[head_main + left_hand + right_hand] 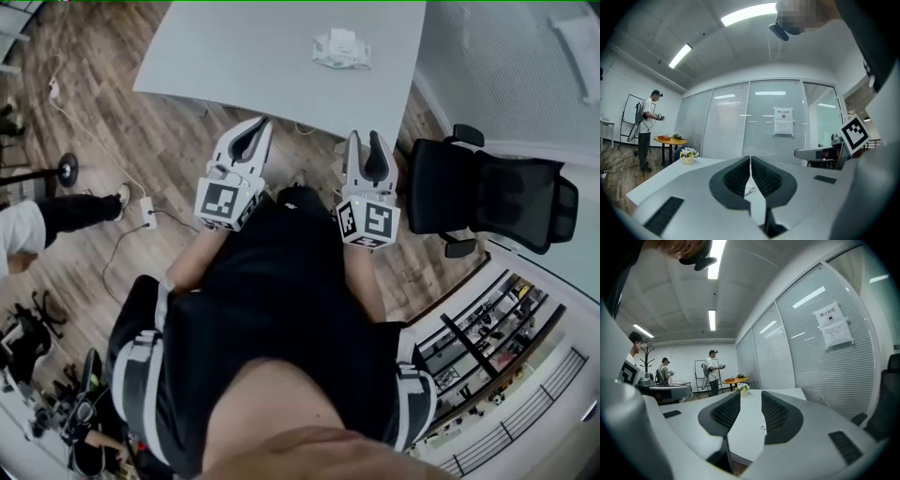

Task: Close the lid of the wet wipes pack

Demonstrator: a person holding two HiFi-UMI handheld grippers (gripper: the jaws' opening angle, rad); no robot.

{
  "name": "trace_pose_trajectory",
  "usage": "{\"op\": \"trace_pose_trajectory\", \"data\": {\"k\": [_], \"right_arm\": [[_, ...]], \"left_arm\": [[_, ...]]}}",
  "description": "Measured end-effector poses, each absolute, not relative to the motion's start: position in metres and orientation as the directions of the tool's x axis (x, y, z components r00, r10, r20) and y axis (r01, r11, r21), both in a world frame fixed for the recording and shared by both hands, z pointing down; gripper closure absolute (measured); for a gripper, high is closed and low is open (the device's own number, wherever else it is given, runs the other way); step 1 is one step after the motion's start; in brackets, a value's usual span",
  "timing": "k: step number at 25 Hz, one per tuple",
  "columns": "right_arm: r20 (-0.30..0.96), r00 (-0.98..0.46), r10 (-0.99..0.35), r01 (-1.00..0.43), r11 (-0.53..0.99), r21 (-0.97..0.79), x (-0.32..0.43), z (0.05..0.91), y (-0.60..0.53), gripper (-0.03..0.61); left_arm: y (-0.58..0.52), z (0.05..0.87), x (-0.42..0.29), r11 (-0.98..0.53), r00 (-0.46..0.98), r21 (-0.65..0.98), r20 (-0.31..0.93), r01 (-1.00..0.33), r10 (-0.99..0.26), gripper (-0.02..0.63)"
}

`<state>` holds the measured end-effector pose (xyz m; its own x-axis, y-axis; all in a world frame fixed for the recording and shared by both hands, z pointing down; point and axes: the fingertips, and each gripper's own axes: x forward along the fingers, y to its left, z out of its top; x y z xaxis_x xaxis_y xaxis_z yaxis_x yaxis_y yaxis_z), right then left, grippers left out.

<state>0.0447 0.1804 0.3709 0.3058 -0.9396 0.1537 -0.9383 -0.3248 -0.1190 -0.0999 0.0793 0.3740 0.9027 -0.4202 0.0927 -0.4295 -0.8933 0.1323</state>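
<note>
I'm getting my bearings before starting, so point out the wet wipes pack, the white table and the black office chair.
wet wipes pack [342,49]: head view, middle of its top.
white table [248,66]: head view, bare part of its top.
black office chair [459,192]: head view, its black padded part.

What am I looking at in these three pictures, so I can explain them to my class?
No robot here: a person holds a two-jaw tool in each hand. The head view looks down from the person's head at the left hand-held gripper and right hand-held gripper. The other two views come from cameras riding on each gripper, looking along its jaws. Ahead stands a grey table with a wet wipes pack on it; whether the pack is open is too small to tell. The left jaws are shut, the right jaws apart; neither holds anything.
</note>
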Motion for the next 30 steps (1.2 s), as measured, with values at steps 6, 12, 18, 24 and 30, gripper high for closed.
{"op": "trace_pose_trajectory", "data": {"k": [6, 12, 18, 24, 30], "right_arm": [[0.191, 0.253, -0.949, -0.954, -0.278, -0.117, 0.111, 0.383, 0.142, 0.422], [0.232, 0.231, -0.945, -0.960, -0.260, -0.106, 0.168, 0.403, 0.077, 0.422], [0.311, 0.220, -0.925, -0.962, -0.259, -0.090, 0.218, 0.431, -0.010, 0.422], [0.428, 0.189, -0.884, -0.964, -0.251, -0.092, 0.273, 0.488, -0.098, 0.422], [0.511, 0.168, -0.843, -0.968, -0.238, -0.075, 0.309, 0.529, -0.167, 0.422]], "left_arm": [[0.050, 0.393, -0.036, -0.900, 0.906, 0.120, 0.123, -0.418, -0.404, 0.584], [-0.016, 0.424, 0.028, -0.933, 0.915, 0.022, 0.209, -0.358, -0.346, 0.584], [-0.096, 0.505, 0.106, -0.977, 0.867, -0.167, 0.458, -0.132, -0.196, 0.581], [-0.161, 0.602, 0.184, -0.971, 0.766, -0.217, 0.640, 0.097, -0.066, 0.539], [-0.192, 0.691, 0.231, -0.949, 0.629, -0.126, 0.773, 0.289, 0.089, 0.467]]}}
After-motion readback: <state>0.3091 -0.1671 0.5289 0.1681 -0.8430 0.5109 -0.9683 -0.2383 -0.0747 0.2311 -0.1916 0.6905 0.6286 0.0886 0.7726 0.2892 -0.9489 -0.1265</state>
